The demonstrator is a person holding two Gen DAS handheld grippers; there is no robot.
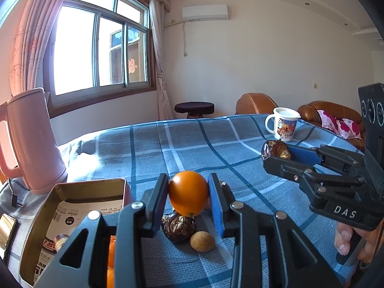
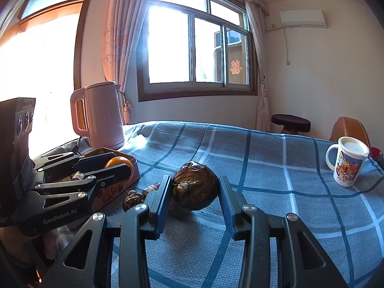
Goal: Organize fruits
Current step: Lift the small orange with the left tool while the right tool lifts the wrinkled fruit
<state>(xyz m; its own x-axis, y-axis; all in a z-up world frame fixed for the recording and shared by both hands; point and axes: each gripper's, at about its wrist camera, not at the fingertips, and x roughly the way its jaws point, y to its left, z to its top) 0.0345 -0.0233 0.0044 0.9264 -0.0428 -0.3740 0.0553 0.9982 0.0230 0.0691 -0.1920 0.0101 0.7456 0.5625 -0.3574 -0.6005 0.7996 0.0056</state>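
**Technician:** What was the status of each hand-held gripper?

**Supervisor:** The left hand-held gripper point(image 1: 188, 196) was closed on an orange fruit point(image 1: 188, 193), with both pads pressing its sides, and the fruit was raised clear of the blue checked cloth point(image 1: 216, 144) covering the worktop. The right hand-held gripper point(image 2: 195, 190) was closed on a dark, wrinkled brown fruit point(image 2: 195, 189), also lifted off the cloth. Neither unit had spare jaw opening.

**Technician:** Where was the receiving container?

**Supervisor:** An open metal tin point(image 1: 72, 189) sat at the left of the worktop, just in front of the pink kettle point(image 1: 31, 139). In the left wrist view the orange fruit was held just to the right of the tin and not yet over it. A printed packet and something orange showed inside the tin; whether that was a fruit already stowed could not be confirmed.

**Technician:** What remained loose?

**Supervisor:** A second dark fruit point(image 1: 178, 228) and a small tan round fruit point(image 1: 202, 241) lay on the cloth below the left jaws, touching or nearly touching each other. The right wrist view showed further dark pieces point(image 2: 134, 198) beside the tin.

**Technician:** Assessment of progress?

**Supervisor:** Judged as early to midway: two fruits were in hand but undelivered, and at least two more awaited collection. The lidded mug point(image 1: 284, 124) stood well apart and played no part.
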